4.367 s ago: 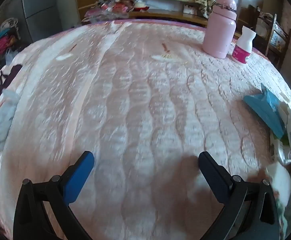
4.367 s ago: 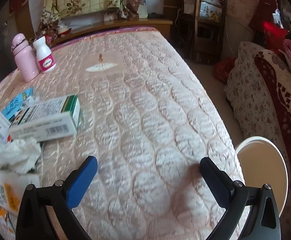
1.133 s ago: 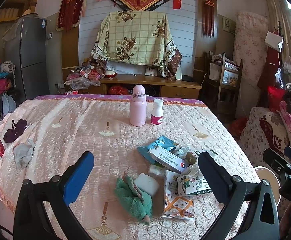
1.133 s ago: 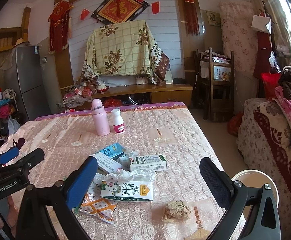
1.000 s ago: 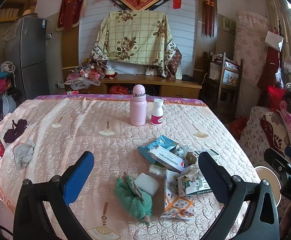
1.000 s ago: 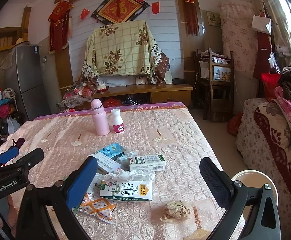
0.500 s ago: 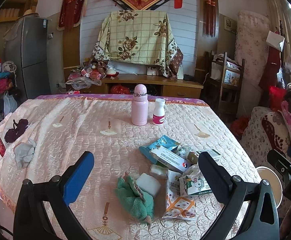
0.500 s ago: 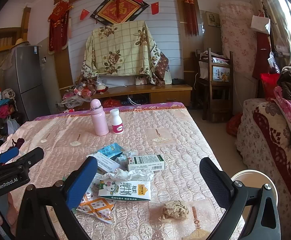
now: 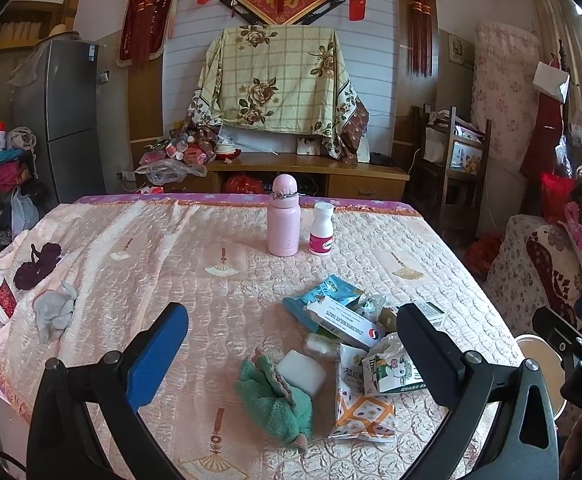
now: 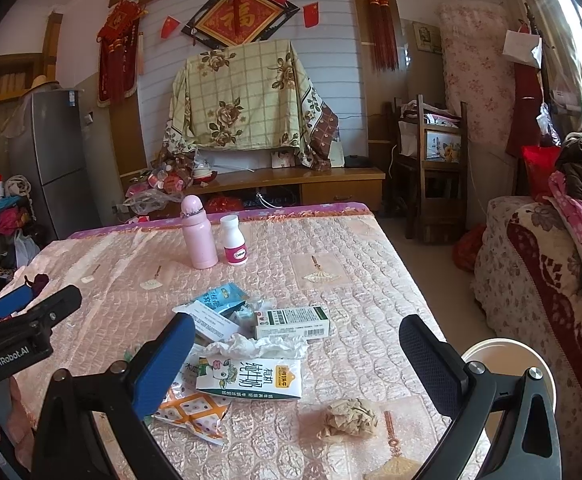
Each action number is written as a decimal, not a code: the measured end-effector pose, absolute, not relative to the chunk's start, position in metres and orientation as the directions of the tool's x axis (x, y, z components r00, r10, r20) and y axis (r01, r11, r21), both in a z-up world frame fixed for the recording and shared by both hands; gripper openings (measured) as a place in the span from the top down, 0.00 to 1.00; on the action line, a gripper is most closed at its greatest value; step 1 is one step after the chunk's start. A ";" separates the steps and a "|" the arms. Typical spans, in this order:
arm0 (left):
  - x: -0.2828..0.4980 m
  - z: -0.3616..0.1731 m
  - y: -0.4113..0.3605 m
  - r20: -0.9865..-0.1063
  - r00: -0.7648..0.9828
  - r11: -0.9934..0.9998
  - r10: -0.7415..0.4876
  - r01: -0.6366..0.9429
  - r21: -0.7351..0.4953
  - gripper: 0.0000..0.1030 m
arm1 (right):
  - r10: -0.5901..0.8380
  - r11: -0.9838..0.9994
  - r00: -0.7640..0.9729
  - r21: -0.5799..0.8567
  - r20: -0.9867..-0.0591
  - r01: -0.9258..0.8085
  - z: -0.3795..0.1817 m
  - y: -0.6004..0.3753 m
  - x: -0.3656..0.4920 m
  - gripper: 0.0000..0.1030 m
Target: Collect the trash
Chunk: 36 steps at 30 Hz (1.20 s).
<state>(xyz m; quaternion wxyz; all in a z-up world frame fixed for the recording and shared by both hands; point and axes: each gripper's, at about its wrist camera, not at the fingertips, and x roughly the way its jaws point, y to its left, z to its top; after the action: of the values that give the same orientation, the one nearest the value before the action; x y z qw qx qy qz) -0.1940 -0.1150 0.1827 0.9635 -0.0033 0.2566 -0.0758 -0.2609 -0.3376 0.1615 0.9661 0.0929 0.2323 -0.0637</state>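
A heap of trash lies on the pink quilted table: a milk carton [image 10: 251, 378], a green-and-white box [image 10: 293, 322], crumpled tissue [image 10: 263, 346], a blue packet [image 10: 219, 298], an orange patterned wrapper [image 10: 191, 410] and a brown paper ball [image 10: 349, 416] nearer the front edge. The left wrist view shows the same carton [image 9: 391, 370], blue packet [image 9: 323, 292] and a white box [image 9: 345, 322]. My left gripper [image 9: 291, 320] and right gripper [image 10: 297, 336] both hang open above and short of the heap, holding nothing.
A green cloth [image 9: 277, 400] and white sponge [image 9: 303, 370] lie left of the heap. A pink bottle [image 9: 284, 222] and a white pill bottle [image 9: 322, 229] stand at the back. A grey rag [image 9: 53, 314] lies far left. A round white bin [image 10: 507, 360] stands on the floor beside a sofa [image 10: 547, 272].
Since 4.4 s ago both grippers have risen and pulled back from just above the tablecloth to a wide view of the table. Over the last second they only drift slightly.
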 end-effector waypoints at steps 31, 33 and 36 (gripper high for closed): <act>-0.194 0.183 -0.106 -0.517 0.841 0.987 -0.161 0.145 -0.071 0.00 | -0.087 0.974 0.873 0.141 -0.479 0.175 0.159 -0.346 -0.259 0.00; -0.193 0.180 -0.105 -0.526 0.835 0.987 -0.160 0.143 -0.072 0.00 | -0.088 0.973 0.871 0.145 -0.483 0.179 0.158 -0.347 -0.258 0.00; -0.193 0.178 -0.098 -0.541 0.827 0.988 -0.156 0.143 -0.067 0.00 | -0.081 0.973 0.864 0.147 -0.497 0.176 0.156 -0.351 -0.257 0.00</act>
<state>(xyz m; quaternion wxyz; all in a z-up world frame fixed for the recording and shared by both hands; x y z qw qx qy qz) -0.1925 -0.0983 0.1776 0.9556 -0.0117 0.2838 -0.0781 -0.2566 -0.3505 0.1556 0.9609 0.0939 0.2518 -0.0667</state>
